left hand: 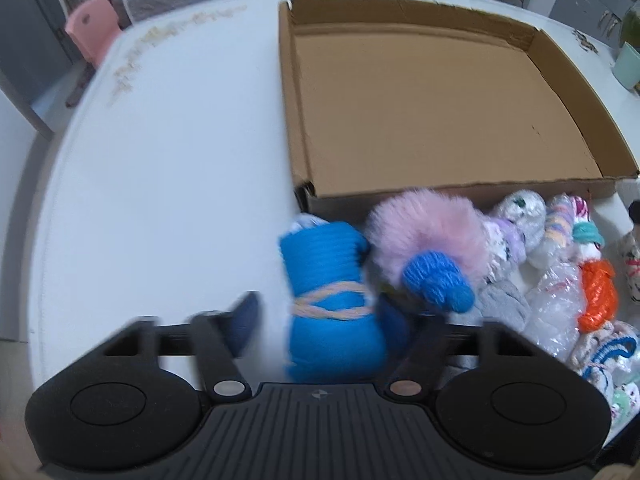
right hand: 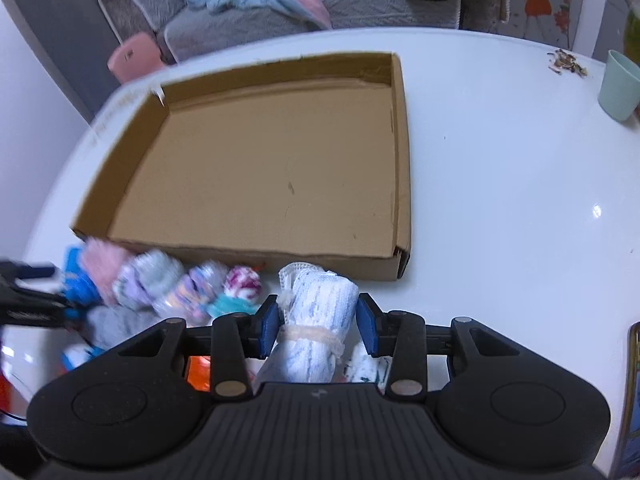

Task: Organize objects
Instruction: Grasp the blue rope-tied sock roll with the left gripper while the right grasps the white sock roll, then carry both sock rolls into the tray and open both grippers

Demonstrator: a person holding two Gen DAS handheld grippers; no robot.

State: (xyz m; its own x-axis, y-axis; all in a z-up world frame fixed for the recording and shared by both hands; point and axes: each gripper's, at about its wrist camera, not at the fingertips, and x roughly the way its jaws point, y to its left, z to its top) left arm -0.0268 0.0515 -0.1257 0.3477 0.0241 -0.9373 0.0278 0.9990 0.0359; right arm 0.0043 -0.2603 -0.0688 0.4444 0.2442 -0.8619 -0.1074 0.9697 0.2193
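Background items
White desk (right hand: 500, 184); mint cup (right hand: 619, 86) near its far edge, crumbs (right hand: 568, 63) beside it; pink chair (right hand: 134, 56); grey sofa (right hand: 360, 4).

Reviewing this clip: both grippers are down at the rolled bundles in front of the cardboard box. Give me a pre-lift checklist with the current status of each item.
1. Right gripper pads pressing the white-blue roll: ok, pads sit on both its sides.
2. Left gripper around the blue roll: roll is between the fingers; firm contact cannot tell, the frame is blurred.
3. Cardboard box free to receive: ok, nothing inside.
4. Tie band on each roll in place: ok.
5. Neighbours clear of the blue roll: not ok, the pink fluffy bundle crowds against it.
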